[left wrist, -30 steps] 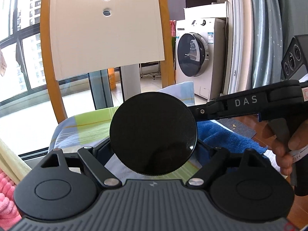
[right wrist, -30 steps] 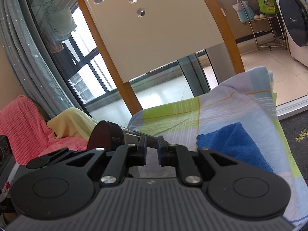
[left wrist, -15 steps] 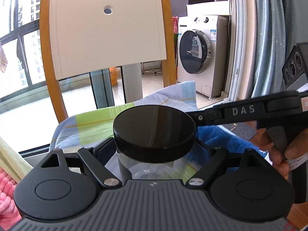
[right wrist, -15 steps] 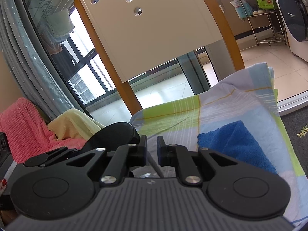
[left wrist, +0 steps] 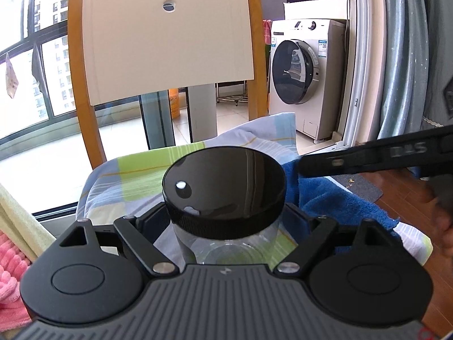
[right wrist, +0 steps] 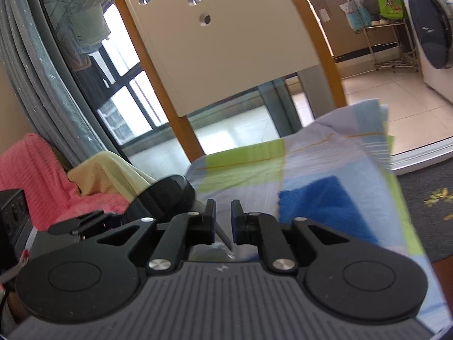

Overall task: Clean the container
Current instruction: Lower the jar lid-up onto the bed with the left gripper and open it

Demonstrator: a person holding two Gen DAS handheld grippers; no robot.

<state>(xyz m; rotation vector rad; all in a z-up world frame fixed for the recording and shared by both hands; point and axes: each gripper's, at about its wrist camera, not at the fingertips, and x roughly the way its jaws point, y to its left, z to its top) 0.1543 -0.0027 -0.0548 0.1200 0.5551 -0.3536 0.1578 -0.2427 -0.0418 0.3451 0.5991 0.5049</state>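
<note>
My left gripper (left wrist: 225, 221) is shut on a clear jar (left wrist: 226, 246) with a black screw lid (left wrist: 223, 189), held upright over the checked cloth. The jar's lid also shows at the left of the right wrist view (right wrist: 170, 195). My right gripper (right wrist: 222, 215) has its pads nearly together with a narrow gap and nothing clearly between them. It reaches in from the right in the left wrist view (left wrist: 368, 161), beside the lid and apart from it. A blue towel (right wrist: 325, 206) lies on the cloth.
A checked cloth (right wrist: 283, 164) covers the seat of a wooden chair with a cream back (left wrist: 167, 42). A pink towel (right wrist: 31, 175) and a yellow one (right wrist: 110, 172) lie to the left. A washing machine (left wrist: 305, 76) stands behind on the right.
The jar has turned from lying with its lid facing the camera to upright. My right gripper has drawn back to the right, away from the lid.
</note>
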